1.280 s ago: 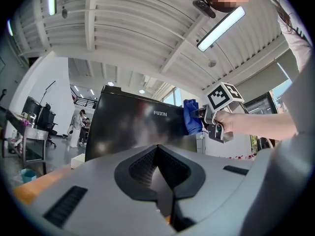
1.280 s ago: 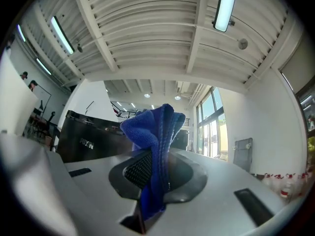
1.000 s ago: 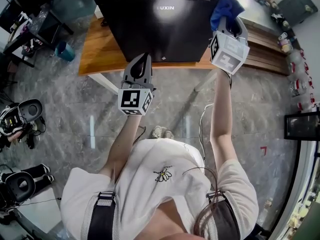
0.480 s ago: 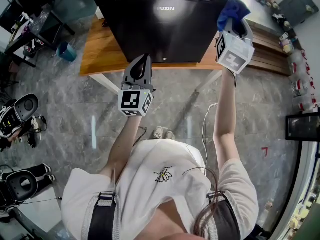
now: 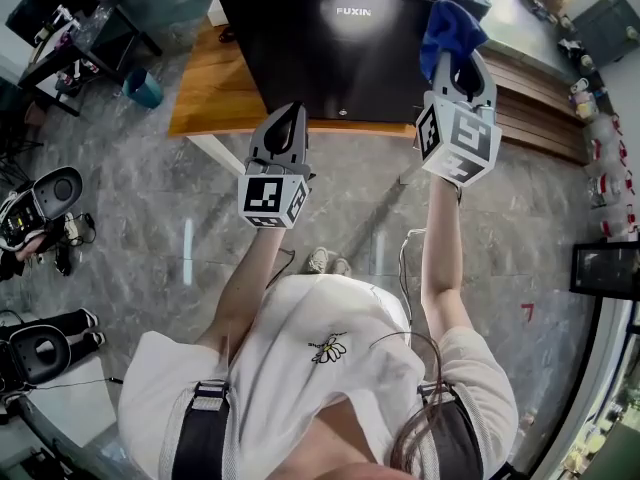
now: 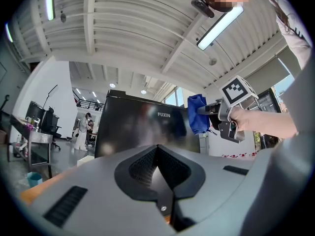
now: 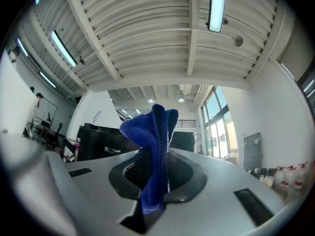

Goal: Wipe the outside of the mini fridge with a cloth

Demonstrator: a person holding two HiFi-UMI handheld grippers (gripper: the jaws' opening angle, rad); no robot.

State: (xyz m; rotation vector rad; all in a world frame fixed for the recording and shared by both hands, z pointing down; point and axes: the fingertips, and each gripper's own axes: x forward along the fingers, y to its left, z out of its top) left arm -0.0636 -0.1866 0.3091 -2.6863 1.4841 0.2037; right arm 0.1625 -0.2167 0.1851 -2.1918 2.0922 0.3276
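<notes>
The black mini fridge [image 5: 340, 38] stands on a wooden bench [image 5: 215, 93]; its door, marked FUXIN, faces me. My right gripper [image 5: 452, 46] is shut on a blue cloth [image 5: 448, 26], held up by the fridge's right front edge. In the right gripper view the cloth [image 7: 155, 146] sticks up from between the closed jaws, with the fridge [image 7: 98, 144] to the left behind it. My left gripper [image 5: 285, 118] is shut with nothing in it, just in front of the door's lower part. The left gripper view shows the fridge [image 6: 138, 132] ahead and the cloth [image 6: 197, 119] at its right side.
The wooden bench carries on to the right [image 5: 540, 98] past the fridge. A teal bucket [image 5: 143, 88] sits on the floor at left, beside a dark desk [image 5: 70, 18]. Helmets and gear [image 5: 35, 218] lie on the grey floor at far left. Bottles [image 5: 590, 88] line the right wall.
The right gripper with the cloth went up and right along the fridge's edge, then came back down and left. The view shifted slightly. The left gripper barely moved.
</notes>
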